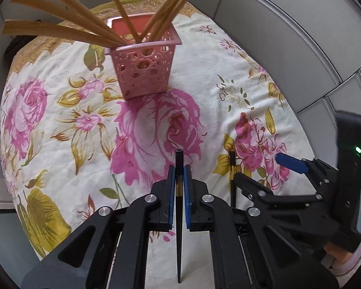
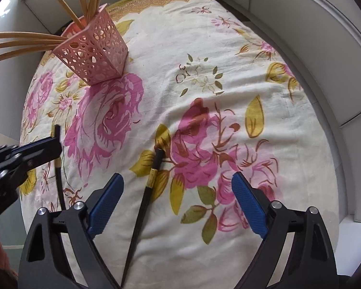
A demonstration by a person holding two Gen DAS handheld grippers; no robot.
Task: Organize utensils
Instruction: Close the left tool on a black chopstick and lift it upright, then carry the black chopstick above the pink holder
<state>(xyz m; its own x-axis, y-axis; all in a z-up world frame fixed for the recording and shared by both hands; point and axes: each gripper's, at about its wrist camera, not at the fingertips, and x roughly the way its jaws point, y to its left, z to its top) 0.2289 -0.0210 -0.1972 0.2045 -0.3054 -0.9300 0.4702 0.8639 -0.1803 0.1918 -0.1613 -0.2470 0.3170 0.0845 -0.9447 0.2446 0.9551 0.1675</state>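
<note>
A pink perforated basket (image 1: 144, 65) stands on the floral cloth and holds several wooden chopsticks (image 1: 60, 31); it also shows in the right wrist view (image 2: 96, 55). My left gripper (image 1: 179, 175) is shut on a black chopstick (image 1: 179, 216) with a gold band, near the table's front. The left gripper enters the right wrist view from the left edge (image 2: 24, 154), with its chopstick (image 2: 58, 168). My right gripper (image 2: 178, 187) is open, its jaws on either side of a second black chopstick (image 2: 144, 197) that lies on the cloth. The right gripper shows at the right of the left wrist view (image 1: 262, 168).
The table is covered by a cream cloth (image 2: 204, 48) with pink roses and yellow leaves. Grey-white walls (image 1: 288, 36) curve behind and to the right of the table. A sleeve and hand (image 1: 344, 257) show at the lower right.
</note>
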